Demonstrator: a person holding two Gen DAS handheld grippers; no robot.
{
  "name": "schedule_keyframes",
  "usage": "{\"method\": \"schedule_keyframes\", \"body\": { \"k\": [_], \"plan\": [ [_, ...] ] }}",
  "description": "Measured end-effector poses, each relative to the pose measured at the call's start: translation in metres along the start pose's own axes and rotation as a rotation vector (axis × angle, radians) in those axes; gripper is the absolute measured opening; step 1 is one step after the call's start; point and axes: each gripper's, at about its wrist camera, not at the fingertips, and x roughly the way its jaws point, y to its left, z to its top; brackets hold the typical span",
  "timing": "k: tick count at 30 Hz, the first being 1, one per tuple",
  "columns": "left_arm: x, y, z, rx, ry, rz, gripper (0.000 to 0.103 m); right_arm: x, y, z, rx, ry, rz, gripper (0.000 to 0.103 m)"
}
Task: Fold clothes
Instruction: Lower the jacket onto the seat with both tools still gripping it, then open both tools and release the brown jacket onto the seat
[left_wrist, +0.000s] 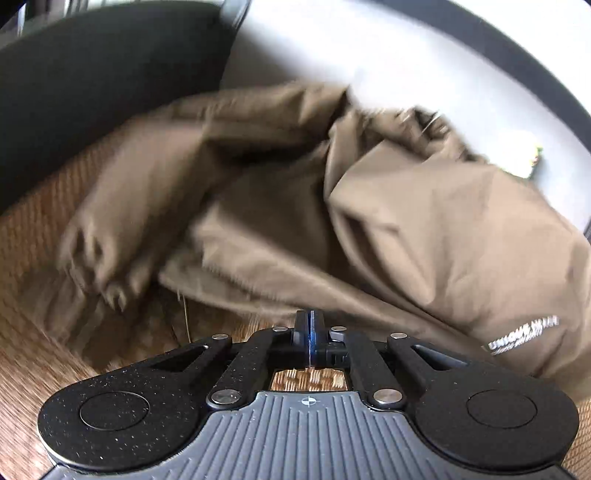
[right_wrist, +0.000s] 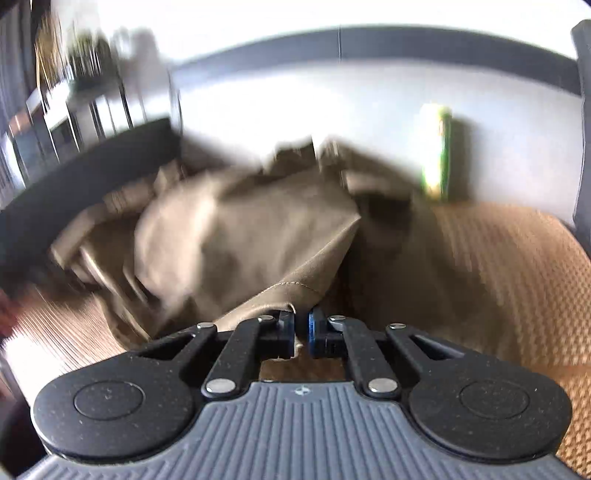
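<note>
Our left gripper (left_wrist: 309, 325) has its jaws pressed together on nothing, just short of the garment (left_wrist: 369, 221), while our right gripper (right_wrist: 302, 332) pinches a stitched hem corner between nearly closed jaws. We judge the brown garment light, soft and limp, so hems and corners are the hold points. It lies crumpled on the woven mat (right_wrist: 517, 258); blur hides its long axis and heading.

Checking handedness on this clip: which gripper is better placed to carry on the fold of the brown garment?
Right. The right gripper has a stitched hem of the brown garment between its fingers, so it can likely pull the fold. The left gripper is shut on nothing, just short of the cloth above the woven mat.
</note>
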Motion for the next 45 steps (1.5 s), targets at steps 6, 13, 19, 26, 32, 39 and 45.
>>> {"method": "schedule_keyframes", "body": {
  "k": [6,13,19,26,32,39,45],
  "plan": [
    [-0.049,0.001,-0.011,0.239,-0.135,0.082,0.041,-0.066,-0.009,0.031,0.063,-0.129,0.041,0.0],
    [-0.026,0.012,-0.046,0.44,-0.065,0.236,0.043,-0.056,-0.007,0.015,0.019,-0.033,-0.027,0.004],
    [0.005,0.016,-0.062,0.617,-0.081,0.378,0.049,-0.018,0.011,-0.052,-0.104,0.156,-0.134,0.044],
    [0.031,0.003,-0.085,0.995,-0.143,0.44,0.045,0.016,0.01,-0.08,-0.068,0.264,-0.155,0.044],
    [0.039,0.002,-0.085,1.093,-0.266,0.552,0.041,0.034,0.012,-0.083,-0.061,0.297,-0.152,0.048],
    [0.044,-0.002,-0.056,0.96,-0.388,0.61,0.052,0.048,0.014,-0.09,-0.136,0.291,-0.192,0.058],
    [0.04,-0.003,-0.057,0.844,-0.414,0.585,0.024,0.05,0.013,-0.105,-0.255,0.284,-0.227,0.048]
  ]
}}
